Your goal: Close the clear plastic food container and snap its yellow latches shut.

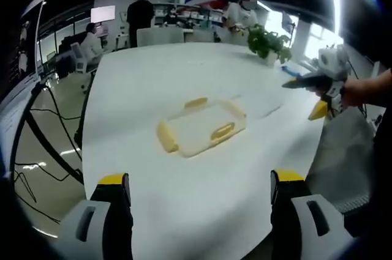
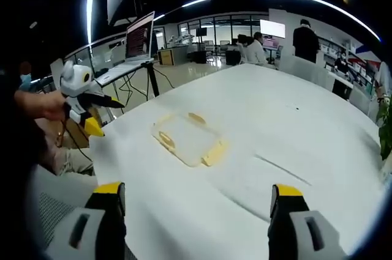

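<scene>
Clear food container (image 1: 202, 128) w/ yellow latches (image 1: 166, 137) on white table (image 1: 184, 211); no legible txt. Both hand-held grippers (image 1: 201, 189) (image 2: 199, 202) released, off container. Laptop (image 2: 139, 38) in right gripper view.

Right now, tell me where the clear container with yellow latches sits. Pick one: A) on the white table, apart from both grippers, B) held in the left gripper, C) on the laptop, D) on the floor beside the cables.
A: the clear container rests on the white table, ahead of the open left gripper and right gripper, neither touching it.
</scene>
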